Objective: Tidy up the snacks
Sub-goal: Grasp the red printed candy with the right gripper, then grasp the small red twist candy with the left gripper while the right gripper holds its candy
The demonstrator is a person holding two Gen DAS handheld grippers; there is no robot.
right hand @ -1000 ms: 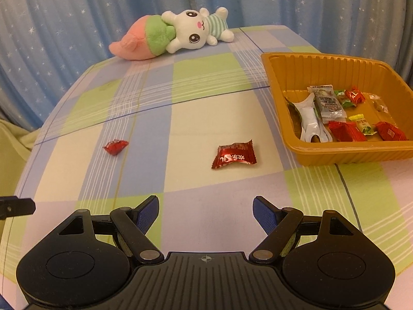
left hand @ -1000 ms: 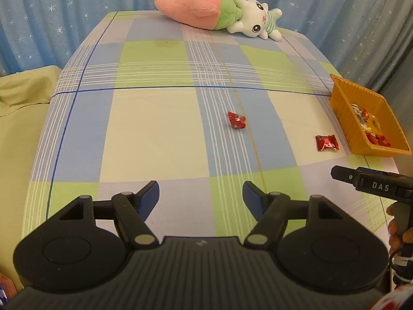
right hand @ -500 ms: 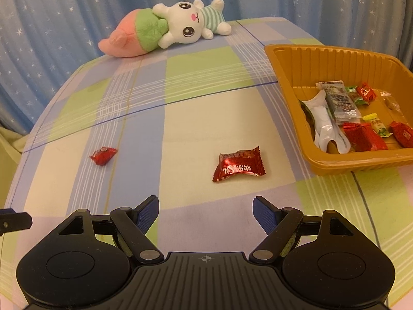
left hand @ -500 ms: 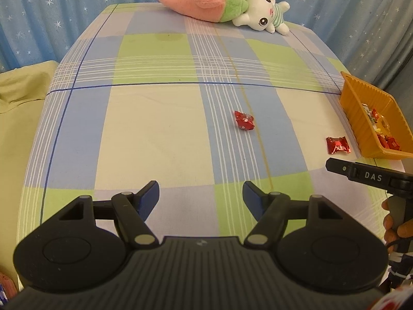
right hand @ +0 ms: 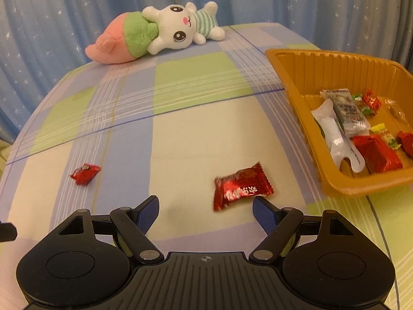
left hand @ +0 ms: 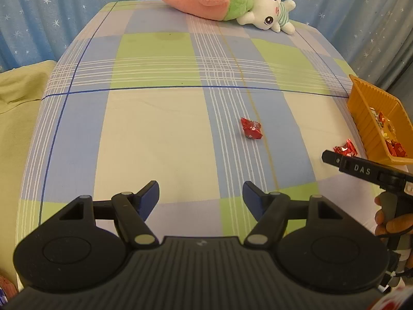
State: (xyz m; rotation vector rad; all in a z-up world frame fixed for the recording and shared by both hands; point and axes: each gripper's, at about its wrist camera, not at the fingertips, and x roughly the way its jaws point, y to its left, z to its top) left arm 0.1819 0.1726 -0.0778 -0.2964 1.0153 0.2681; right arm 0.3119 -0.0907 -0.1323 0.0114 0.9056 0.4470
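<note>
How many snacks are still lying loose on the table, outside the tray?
2: a small crumpled red foil candy left, and a larger flat red wrapped snack near the orange plastic tray.

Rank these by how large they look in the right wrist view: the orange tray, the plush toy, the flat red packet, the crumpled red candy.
1. orange tray
2. plush toy, though it lies farther away, so its true size against the tray is unsure
3. flat red packet
4. crumpled red candy
</note>
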